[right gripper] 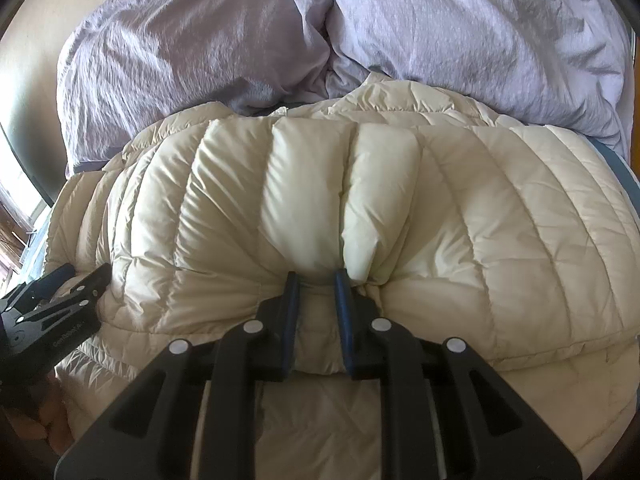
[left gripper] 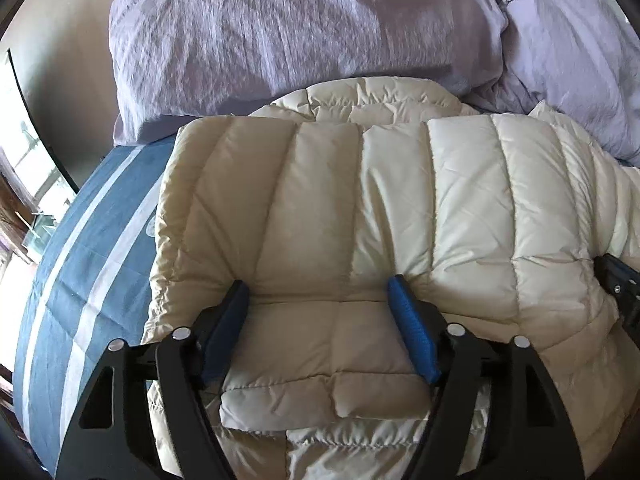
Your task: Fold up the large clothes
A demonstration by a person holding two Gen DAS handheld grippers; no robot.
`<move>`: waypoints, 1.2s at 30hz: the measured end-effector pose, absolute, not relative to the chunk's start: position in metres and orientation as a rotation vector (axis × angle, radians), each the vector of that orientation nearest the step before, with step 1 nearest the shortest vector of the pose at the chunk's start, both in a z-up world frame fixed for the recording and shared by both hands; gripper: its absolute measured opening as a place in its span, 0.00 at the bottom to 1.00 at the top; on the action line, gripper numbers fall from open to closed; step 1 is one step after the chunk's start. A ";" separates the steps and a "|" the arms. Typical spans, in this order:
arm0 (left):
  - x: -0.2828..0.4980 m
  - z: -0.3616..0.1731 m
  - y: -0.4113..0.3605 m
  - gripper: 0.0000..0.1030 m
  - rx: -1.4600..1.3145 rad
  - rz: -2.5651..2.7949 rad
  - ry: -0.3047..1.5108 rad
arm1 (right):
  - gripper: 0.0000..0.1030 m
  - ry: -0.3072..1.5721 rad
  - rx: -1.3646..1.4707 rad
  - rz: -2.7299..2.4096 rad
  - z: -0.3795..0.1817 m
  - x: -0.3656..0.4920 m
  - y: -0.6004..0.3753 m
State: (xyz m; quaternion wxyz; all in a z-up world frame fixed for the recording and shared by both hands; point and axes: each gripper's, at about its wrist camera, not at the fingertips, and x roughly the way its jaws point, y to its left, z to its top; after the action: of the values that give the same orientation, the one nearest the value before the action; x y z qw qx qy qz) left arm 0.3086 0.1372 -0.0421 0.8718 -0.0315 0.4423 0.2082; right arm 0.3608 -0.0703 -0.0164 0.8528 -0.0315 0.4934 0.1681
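On the bed (left gripper: 92, 240), with its blue striped sheet, we see a puffy cream jacket (left gripper: 320, 208) folded over on itself, just in front of the purple pillows (left gripper: 280, 32). Our left gripper (left gripper: 318, 300) has its fingers wide apart, with the jacket's edge lying between them, not squeezed. Our right gripper (right gripper: 316, 280) has its fingers close together, pinching a bunched fold of the jacket, as far as we can tell.
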 end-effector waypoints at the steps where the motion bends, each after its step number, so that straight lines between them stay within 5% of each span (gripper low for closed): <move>1: 0.309 -0.042 0.138 0.73 -0.069 0.436 0.925 | 0.18 1.039 -0.065 0.354 -0.016 0.361 -0.070; 8: 0.308 -0.041 0.143 0.76 -0.099 0.431 0.924 | 0.18 1.047 -0.041 0.366 -0.016 0.362 -0.073; 11: 0.307 -0.037 0.146 0.77 -0.113 0.428 0.918 | 0.26 1.077 0.037 0.407 -0.013 0.369 -0.081; 13: 0.295 -0.026 0.146 0.77 -0.134 0.409 0.918 | 0.55 1.092 0.079 0.444 0.001 0.366 -0.089; 15: 0.278 -0.013 0.147 0.77 -0.164 0.380 0.900 | 0.75 1.035 0.073 0.426 0.021 0.355 -0.101; 16: 0.268 -0.007 0.148 0.77 -0.174 0.372 0.893 | 0.77 1.006 0.057 0.417 0.029 0.349 -0.107; 36: 0.050 -0.015 0.178 0.72 -0.325 0.247 0.930 | 0.79 1.099 0.010 0.330 0.048 0.201 -0.329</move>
State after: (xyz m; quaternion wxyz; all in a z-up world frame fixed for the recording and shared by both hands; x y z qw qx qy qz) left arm 0.0505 0.1776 -0.0151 0.8737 -0.1554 0.4455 0.1184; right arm 0.2006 -0.3292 0.0479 0.8398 0.0049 0.5200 0.1560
